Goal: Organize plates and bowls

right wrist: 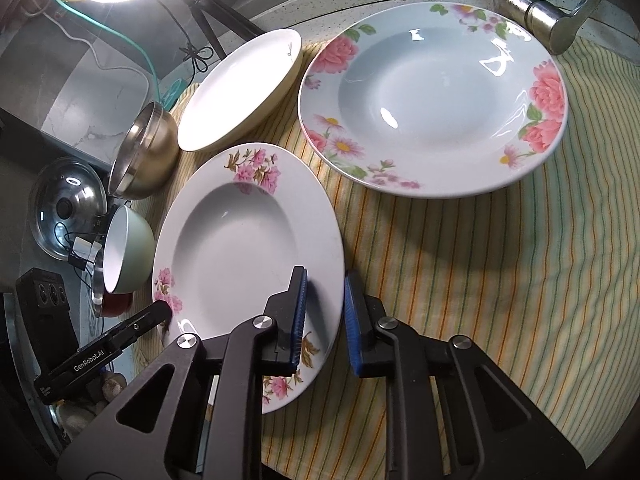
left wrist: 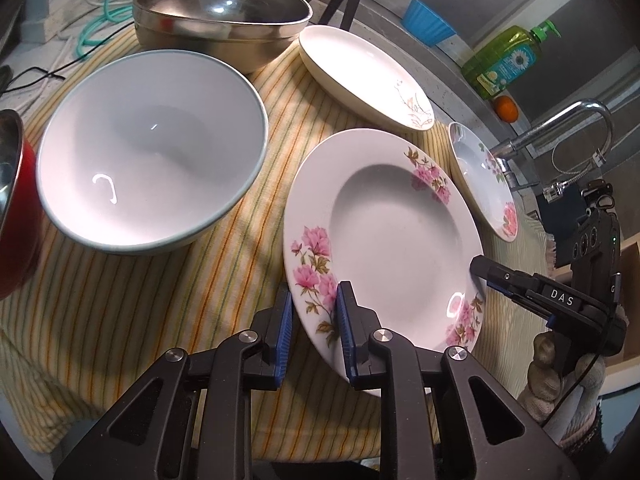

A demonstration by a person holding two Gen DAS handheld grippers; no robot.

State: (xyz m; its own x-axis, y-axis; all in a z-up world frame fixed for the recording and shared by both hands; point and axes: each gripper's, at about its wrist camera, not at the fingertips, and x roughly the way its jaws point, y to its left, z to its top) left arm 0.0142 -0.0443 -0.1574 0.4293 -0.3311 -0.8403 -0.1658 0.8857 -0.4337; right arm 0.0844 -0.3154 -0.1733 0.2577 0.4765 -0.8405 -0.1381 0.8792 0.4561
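Note:
A white deep plate with pink flowers (left wrist: 384,236) (right wrist: 248,240) lies on the striped cloth (left wrist: 120,320). My left gripper (left wrist: 314,320) straddles its near-left rim, one blue pad on each side, with a gap to the rim. My right gripper (right wrist: 324,316) straddles the opposite rim the same way; it also shows in the left wrist view (left wrist: 486,272). A second flowered plate (right wrist: 432,100) (left wrist: 484,184), a plain cream plate (left wrist: 364,76) (right wrist: 240,88), a white bowl (left wrist: 152,152) and stacked steel bowls (left wrist: 224,16) sit around it.
A red bowl (left wrist: 12,208) is at the left edge. A faucet (left wrist: 560,128) (right wrist: 544,16), a green soap bottle (left wrist: 504,60) and an orange (left wrist: 506,108) stand beyond the cloth. A pot lid (right wrist: 68,208) and tripod legs (right wrist: 216,16) lie off the cloth.

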